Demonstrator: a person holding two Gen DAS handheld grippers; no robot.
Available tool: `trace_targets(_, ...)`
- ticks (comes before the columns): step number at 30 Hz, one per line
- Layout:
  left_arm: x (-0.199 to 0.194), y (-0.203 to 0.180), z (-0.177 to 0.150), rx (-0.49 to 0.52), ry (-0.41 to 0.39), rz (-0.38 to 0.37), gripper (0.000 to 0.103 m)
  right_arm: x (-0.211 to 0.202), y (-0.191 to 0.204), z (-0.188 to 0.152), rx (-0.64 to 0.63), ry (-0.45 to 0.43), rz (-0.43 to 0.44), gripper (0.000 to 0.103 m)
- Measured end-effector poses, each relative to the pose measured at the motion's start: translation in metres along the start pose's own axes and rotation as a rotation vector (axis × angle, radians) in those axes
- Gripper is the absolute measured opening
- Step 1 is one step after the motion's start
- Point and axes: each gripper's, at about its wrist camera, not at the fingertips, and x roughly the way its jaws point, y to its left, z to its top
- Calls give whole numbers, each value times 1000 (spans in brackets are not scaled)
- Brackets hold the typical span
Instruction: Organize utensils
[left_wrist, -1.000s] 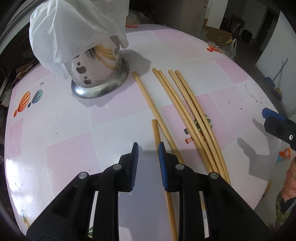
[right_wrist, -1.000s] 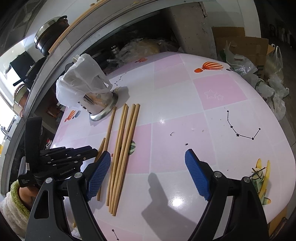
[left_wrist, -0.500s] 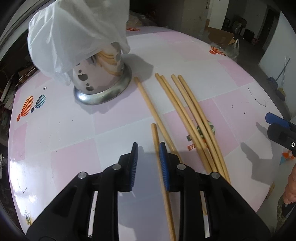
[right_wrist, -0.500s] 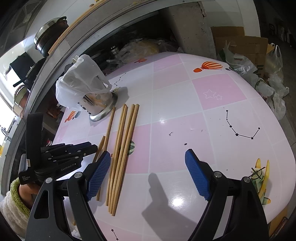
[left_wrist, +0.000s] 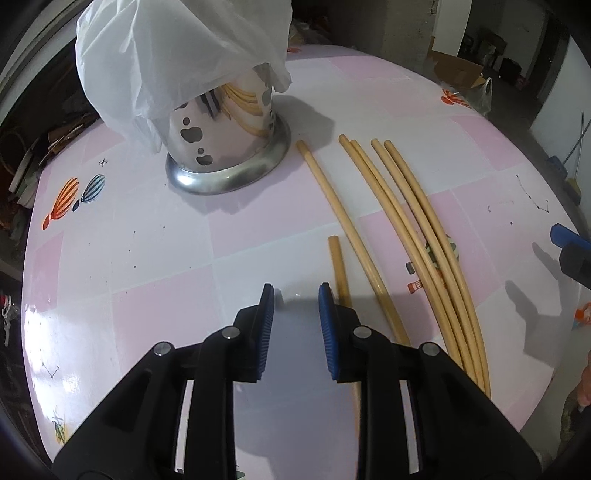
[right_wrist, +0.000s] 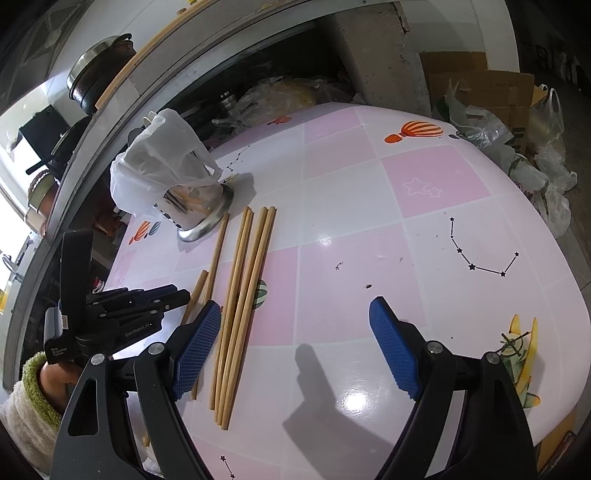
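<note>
Left gripper (left_wrist: 295, 295) has drifted left off the short chopstick (left_wrist: 338, 266), which now lies on the counter (left_wrist: 147, 258) at its 3 o'clock; fingers narrowly parted, pinching nothing. Regrasp likely needed. Right gripper (right_wrist: 295, 321) spread wide, idle. Holder (left_wrist: 221, 147) at 11 o'clock.

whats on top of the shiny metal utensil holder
A crumpled white plastic bag drapes over the perforated metal utensil holder, hiding its mouth. Whatever is inside cannot be seen; the yellow streaks on its side are reflections.

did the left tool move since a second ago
Yes, a little: the left tool has drifted left of the short chopstick, which now passes behind its right finger, not between them.
</note>
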Motion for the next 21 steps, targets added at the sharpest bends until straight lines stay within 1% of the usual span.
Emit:
trace_targets(8,-7,-7,6,13,-20,-31,23,0,-1,0,4,-4,-4,81)
trace_targets(15,-14,-22,1,57,-7,-54,24,0,-2,0,7,-3,-3,81)
trace_targets(18,-10,-24,-3,72,9,-40,24,0,-2,0,6,0,1,81)
trace_targets(21,-3,-23,-4,66,24,-27,24,0,-2,0,6,0,1,81)
